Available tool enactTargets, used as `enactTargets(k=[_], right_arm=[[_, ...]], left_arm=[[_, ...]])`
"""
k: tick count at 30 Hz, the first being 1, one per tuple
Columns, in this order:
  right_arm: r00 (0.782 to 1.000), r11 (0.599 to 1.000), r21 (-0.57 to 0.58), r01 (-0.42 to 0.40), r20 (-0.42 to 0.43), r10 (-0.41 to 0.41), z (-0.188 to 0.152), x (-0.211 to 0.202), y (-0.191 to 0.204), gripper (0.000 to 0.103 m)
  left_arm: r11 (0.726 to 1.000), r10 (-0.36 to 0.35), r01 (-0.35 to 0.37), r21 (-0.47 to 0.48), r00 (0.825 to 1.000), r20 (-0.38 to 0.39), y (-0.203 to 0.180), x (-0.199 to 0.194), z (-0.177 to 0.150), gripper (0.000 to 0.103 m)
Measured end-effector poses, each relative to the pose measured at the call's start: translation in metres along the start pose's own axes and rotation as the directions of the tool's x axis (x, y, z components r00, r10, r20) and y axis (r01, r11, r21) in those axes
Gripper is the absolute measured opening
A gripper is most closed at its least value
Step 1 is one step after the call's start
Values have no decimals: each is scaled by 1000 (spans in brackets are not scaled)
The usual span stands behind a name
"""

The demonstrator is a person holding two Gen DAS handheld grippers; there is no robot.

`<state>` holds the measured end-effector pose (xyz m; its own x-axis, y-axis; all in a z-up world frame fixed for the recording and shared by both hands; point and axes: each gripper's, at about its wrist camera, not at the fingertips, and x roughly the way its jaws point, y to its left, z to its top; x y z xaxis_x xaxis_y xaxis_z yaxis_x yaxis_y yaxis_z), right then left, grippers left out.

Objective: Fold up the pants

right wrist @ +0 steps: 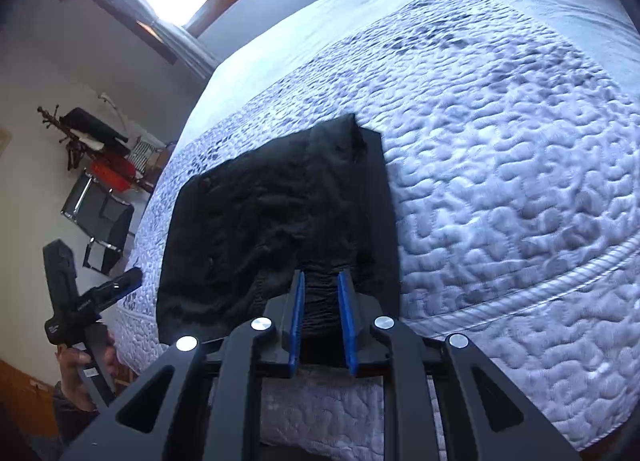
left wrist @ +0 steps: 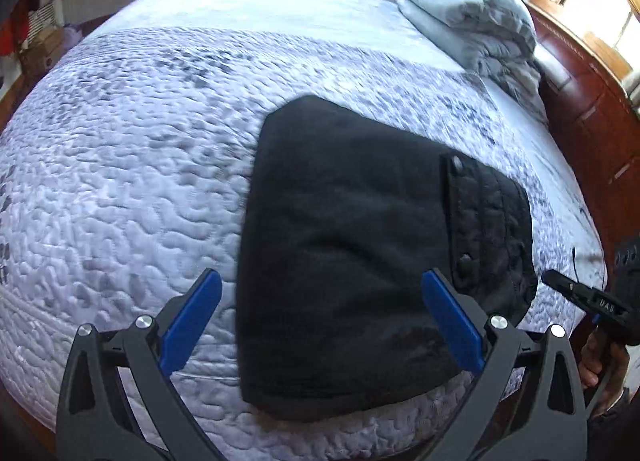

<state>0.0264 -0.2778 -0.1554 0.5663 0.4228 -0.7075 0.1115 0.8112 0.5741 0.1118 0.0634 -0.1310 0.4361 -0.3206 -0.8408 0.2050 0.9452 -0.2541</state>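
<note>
From the left wrist camera, the black pants (left wrist: 360, 253) lie folded into a thick block on the bed (left wrist: 120, 181), close to its near edge. The bed has a bumpy white and grey quilt. The left gripper (left wrist: 320, 321) hangs just above the near part of the pants. Its two blue fingers (left wrist: 192, 321) are spread wide apart and hold nothing. At the far right, a hand holds the right gripper (left wrist: 560, 281), whose dark tip sits at the edge of the pants. A grey pillow (left wrist: 464, 9) rests at the far end of the bed.

From the right wrist camera, the right gripper (right wrist: 322, 301) is at the near edge of the pants (right wrist: 260, 221). Its blue fingers (right wrist: 298, 325) are close together, with a bunched strip of black cloth squeezed between them. On the left, a hand holds the left gripper (right wrist: 120, 285) beside the bed (right wrist: 500, 181). A black chair (right wrist: 100, 221) stands by the wall.
</note>
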Motion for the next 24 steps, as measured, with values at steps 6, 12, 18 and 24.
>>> enactTargets(k=[6,12,18,24], right_arm=[[1000,1000,-11,8,-26,-8,-3,13,2,18],[999,1000,-19,0,-32,-1,-1,14,2,17],[999,999,-9,-31,9,31,15,-3,-3,22],[999,999,-17,-41,17,41,33,-8,-11,47]], left_arm=[[999,-2,5,43,998,-62,-11,28,-12,100],[996,57,-51,75,996,-74,-9,38,-16,100],[994,47,-46,98,999,-10,-11,9,-3,100],[991,34,-38,128,999,34,-14,-8,9,100]])
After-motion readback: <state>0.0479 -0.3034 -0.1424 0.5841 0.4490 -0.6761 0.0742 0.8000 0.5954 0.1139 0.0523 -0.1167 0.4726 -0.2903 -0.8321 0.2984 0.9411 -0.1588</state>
